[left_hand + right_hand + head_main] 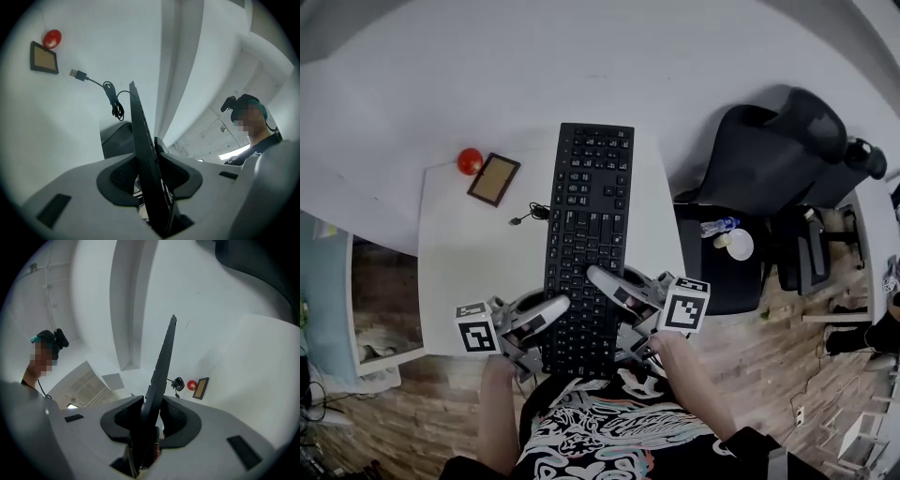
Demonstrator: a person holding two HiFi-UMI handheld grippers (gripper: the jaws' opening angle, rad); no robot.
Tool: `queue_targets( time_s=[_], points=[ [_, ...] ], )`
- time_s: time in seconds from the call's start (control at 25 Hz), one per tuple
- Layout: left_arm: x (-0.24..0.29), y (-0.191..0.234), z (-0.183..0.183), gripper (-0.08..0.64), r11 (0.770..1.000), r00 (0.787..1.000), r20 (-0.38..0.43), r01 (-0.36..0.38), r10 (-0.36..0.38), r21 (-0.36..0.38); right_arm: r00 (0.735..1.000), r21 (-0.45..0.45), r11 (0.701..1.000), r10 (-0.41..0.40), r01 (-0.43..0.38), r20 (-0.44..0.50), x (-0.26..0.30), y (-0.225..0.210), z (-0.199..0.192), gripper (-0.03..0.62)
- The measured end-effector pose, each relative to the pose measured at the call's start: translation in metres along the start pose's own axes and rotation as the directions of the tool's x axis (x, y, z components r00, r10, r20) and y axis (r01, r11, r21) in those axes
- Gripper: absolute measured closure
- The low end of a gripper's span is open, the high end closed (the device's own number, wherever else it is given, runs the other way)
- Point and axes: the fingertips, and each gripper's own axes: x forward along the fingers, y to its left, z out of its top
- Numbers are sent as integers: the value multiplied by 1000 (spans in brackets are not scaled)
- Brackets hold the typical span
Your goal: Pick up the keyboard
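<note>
Head view: black keyboard point(586, 234) lies lengthwise over white table point(459, 262), near end past the table's front edge. L gripper point(551, 309) and R gripper point(602, 281) both sit at that near end, one per side. Red ball point(470, 160) and small framed board point(494, 178) sit left of keyboard, just beside each other; keyboard's cable point(530, 214) is coiled btwn board and keyboard. Dark chair point(778, 141) is at right.

L gripper view: keyboard point(143, 140) is seen edge-on btwn the jaws, pads closed narrow on it.

R gripper view: same here, jaws clamped narrow on keyboard point(161, 366) edge.
</note>
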Motion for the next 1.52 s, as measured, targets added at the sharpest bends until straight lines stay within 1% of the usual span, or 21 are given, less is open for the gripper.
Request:
queue_targets(
  time_s=[0.16, 0.36, 0.52, 0.76, 1.12, 1.36, 1.52],
  points=[
    [0, -16, 3, 433, 999, 1000, -13, 13, -12, 49, 999, -30, 999, 32, -31, 26, -1, 18, 4, 466],
    [-4, -35, 7, 433, 993, 999, -25, 46, -43, 113, 995, -73, 994, 79, -75, 54, 0, 41, 6, 468],
    [-7, -40, 6, 433, 988, 998, -33, 56, -52, 140, 994, -88, 992, 93, -87, 65, -1, 47, 4, 469],
    [-8, -43, 7, 433, 986, 997, -44, 68, -62, 154, 993, -97, 992, 91, -83, 76, -1, 50, 4, 472],
    [-9, -32, 9, 433, 985, 997, -48, 69, -62, 160, 994, -100, 993, 77, -69, 79, 2, 41, 3, 472],
    [-8, -26, 9, 433, 985, 998, -37, 56, -51, 162, 992, -58, 996, 70, -64, 102, 3, 34, 4, 480],
    [-4, -17, 10, 434, 986, 997, -32, 71, -67, 152, 992, -47, 997, 72, -67, 107, 4, 23, 7, 483]
  ],
)
